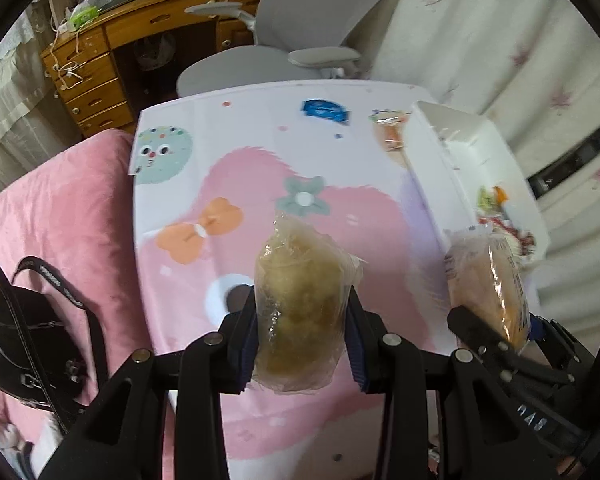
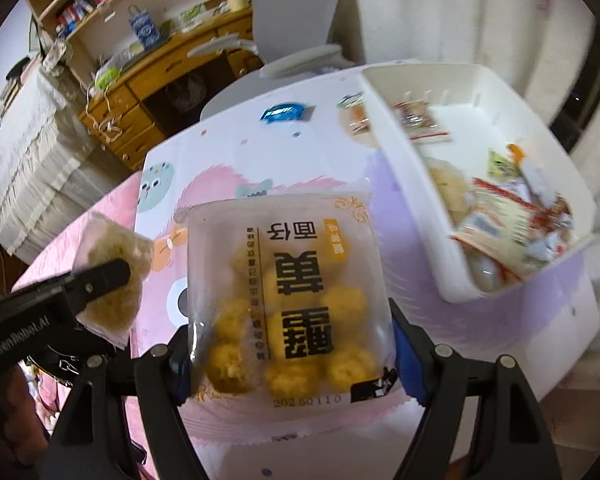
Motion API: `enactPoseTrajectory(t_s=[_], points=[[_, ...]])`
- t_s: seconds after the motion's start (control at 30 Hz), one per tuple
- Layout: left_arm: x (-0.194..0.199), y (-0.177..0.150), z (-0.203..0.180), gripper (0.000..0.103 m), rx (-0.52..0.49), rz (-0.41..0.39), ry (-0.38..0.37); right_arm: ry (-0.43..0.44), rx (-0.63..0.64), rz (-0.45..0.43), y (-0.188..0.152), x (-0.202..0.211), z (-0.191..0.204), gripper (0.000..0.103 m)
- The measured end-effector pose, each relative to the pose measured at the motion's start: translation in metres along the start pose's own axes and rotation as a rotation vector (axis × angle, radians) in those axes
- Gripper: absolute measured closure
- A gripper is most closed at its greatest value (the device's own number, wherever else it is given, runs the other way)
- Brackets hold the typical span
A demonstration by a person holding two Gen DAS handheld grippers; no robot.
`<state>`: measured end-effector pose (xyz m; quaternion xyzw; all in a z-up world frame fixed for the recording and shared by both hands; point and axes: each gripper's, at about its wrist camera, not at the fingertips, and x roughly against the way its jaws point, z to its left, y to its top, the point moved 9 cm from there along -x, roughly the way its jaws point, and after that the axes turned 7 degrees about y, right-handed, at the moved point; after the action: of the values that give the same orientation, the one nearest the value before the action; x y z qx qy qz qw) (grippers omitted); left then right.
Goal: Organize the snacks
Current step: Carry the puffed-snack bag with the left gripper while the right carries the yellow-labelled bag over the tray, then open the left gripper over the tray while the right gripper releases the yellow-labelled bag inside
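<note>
My left gripper [image 1: 302, 332] is shut on a clear-wrapped brownish bun [image 1: 300, 300], held above the table. My right gripper [image 2: 290, 354] is shut on a wide clear bag of round yellow pastries [image 2: 288, 296] with black printed characters. Each view shows the other hand: the right gripper [image 1: 496, 328] with its pastry bag [image 1: 488, 280] at the right of the left wrist view, the left gripper [image 2: 100, 280] with the bun [image 2: 112, 276] at the left of the right wrist view. A white bin [image 2: 404, 168] with several snack packets stands at the table's right side. A blue wrapped snack [image 1: 326, 111] and an orange packet [image 1: 390, 130] lie at the far edge.
The table wears a pink-and-white cartoon cloth [image 1: 228, 168]. A pink blanket [image 1: 60, 208] with a black camera [image 1: 16, 344] lies to the left. Behind the table stand a grey office chair [image 1: 300, 32] and a wooden desk [image 1: 112, 48]. White curtains [image 1: 500, 32] hang at the right.
</note>
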<state>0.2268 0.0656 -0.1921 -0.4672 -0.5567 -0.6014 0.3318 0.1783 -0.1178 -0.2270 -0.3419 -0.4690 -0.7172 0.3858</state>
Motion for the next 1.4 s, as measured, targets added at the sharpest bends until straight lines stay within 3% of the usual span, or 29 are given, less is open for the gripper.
enactPoseTrajectory(t_s=[0.3,0.5,1.0,1.4], points=[[0.032,-0.010,-0.059,0.067,-0.043,-0.094,-0.106,-0.008,-0.094,-0.060,-0.004,0.042,-0.049,0.025],[0.034,-0.005,-0.094,0.067,-0.016,-0.117,-0.143,0.027,-0.071,-0.079,0.000,0.057,-0.073,0.025],[0.011,0.030,-0.193,0.067,0.141,-0.146,-0.109,0.121,0.114,-0.015,0.056,0.065,-0.156,0.024],[-0.020,0.063,-0.267,0.067,0.226,-0.172,-0.110,0.142,0.253,0.020,0.101,0.060,-0.222,0.023]])
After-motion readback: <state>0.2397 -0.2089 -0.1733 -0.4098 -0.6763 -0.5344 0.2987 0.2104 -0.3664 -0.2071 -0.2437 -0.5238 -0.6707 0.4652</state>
